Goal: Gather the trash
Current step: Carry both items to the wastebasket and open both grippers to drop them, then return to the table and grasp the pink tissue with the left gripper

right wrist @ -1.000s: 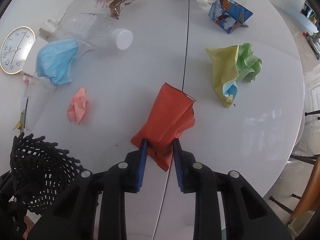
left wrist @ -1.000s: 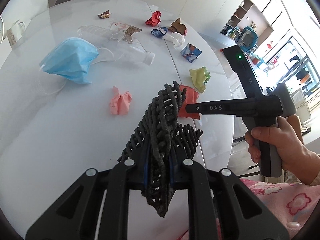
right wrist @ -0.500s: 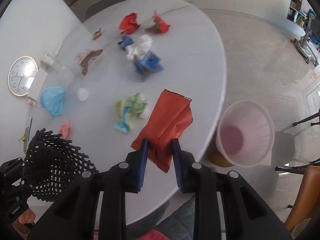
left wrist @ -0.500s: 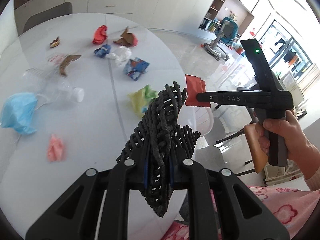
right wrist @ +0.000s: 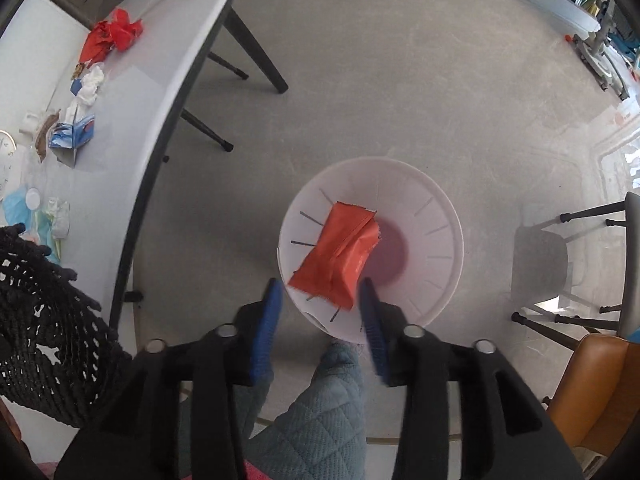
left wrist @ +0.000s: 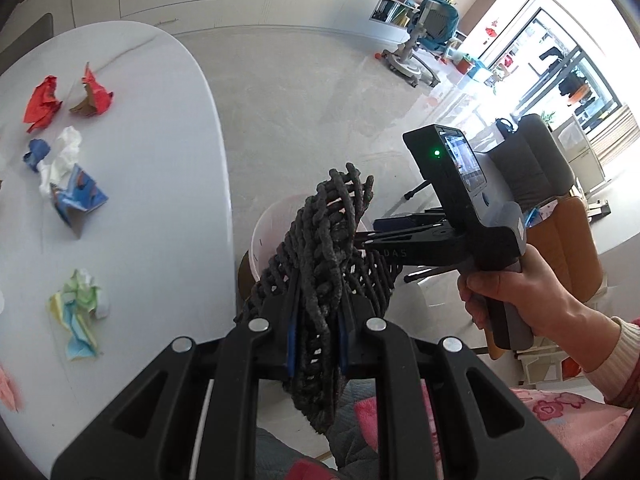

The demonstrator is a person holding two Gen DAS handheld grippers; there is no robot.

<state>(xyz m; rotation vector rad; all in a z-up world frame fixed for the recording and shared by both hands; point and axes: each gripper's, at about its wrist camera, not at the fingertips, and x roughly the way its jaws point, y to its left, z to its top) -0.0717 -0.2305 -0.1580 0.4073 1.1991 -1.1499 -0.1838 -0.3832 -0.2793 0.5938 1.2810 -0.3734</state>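
Observation:
My right gripper (right wrist: 320,304) is open above a white plastic bin (right wrist: 440,216) on the floor. A red wrapper (right wrist: 338,254) is loose between and beyond its fingers, over the bin's mouth. My left gripper (left wrist: 316,332) is shut on a black woven net (left wrist: 324,248), held off the table's edge. The right gripper shows in the left wrist view (left wrist: 384,236), partly hidden behind the net, over the bin (left wrist: 268,220). Trash lies on the white table (left wrist: 160,200): a yellow-green wad (left wrist: 80,308), a blue carton (left wrist: 76,196), white tissue (left wrist: 60,160), red paper (left wrist: 42,102).
Table legs (right wrist: 256,52) stand left of the bin. An orange chair (right wrist: 592,376) and a grey stool (right wrist: 568,248) stand to the right. A blue mask (right wrist: 16,204) and bottle cap (right wrist: 32,198) lie on the table. My knee in blue quilted fabric (right wrist: 320,408) is below the gripper.
The right gripper carried the red wrapper from the table to above the bin and opened, letting it go. The left gripper swung right with the net.

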